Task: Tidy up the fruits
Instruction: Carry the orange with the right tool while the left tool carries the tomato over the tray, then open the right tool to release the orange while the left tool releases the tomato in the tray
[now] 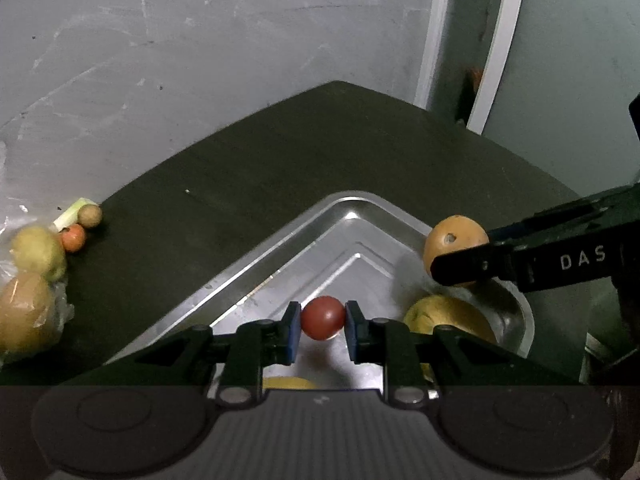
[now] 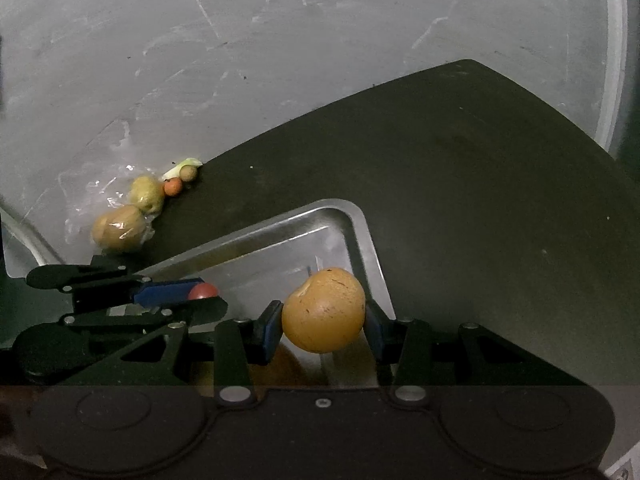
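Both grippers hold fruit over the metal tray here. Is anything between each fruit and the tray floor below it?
Under the small red fruit in the left gripper the tray floor looks bare. Under the orange fruit in the right gripper, a yellow fruit already lies in the tray.

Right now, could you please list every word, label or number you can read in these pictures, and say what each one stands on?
"DAS": white capital letters on the black body of the right tongs, seen in the left wrist view; the edge of the picture cuts them off, so the word may run on.
No other text is readable in either view.
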A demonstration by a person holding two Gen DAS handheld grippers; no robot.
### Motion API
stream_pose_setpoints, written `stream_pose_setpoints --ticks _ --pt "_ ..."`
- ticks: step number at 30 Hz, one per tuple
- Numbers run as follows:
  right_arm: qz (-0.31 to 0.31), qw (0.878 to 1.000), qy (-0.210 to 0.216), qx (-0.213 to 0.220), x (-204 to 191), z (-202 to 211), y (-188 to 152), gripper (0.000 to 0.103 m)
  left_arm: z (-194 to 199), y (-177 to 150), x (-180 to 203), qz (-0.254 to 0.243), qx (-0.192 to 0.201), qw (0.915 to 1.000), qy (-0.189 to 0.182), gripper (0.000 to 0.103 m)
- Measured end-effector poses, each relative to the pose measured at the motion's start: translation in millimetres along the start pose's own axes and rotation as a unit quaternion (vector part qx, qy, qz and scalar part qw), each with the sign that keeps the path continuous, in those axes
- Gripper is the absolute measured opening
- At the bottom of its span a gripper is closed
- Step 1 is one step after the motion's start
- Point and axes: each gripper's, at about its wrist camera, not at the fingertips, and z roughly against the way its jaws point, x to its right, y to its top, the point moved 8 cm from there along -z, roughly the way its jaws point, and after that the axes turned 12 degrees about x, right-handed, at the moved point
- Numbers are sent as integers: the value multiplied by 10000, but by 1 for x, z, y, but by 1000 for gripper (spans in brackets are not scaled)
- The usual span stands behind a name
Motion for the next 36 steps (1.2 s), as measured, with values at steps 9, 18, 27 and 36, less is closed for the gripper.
stream_pose_setpoints --ticks 9,18,27,36 --pt "-149 9998 -105 -49 1 -2 -8 45 -4 -7 6 -123 -116 9998 -52 25" --pt "-199 9996 -173 -97 2 -8 -9 45 -5 -8 6 -206 -156 9997 2 25" --pt "-215 9996 -140 -107 5 -6 -8 48 -3 -7 7 -197 -176 9996 -24 26" --pt "-79 9999 -80 126 2 23 1 71 18 4 6 -65 40 10000 -5 62"
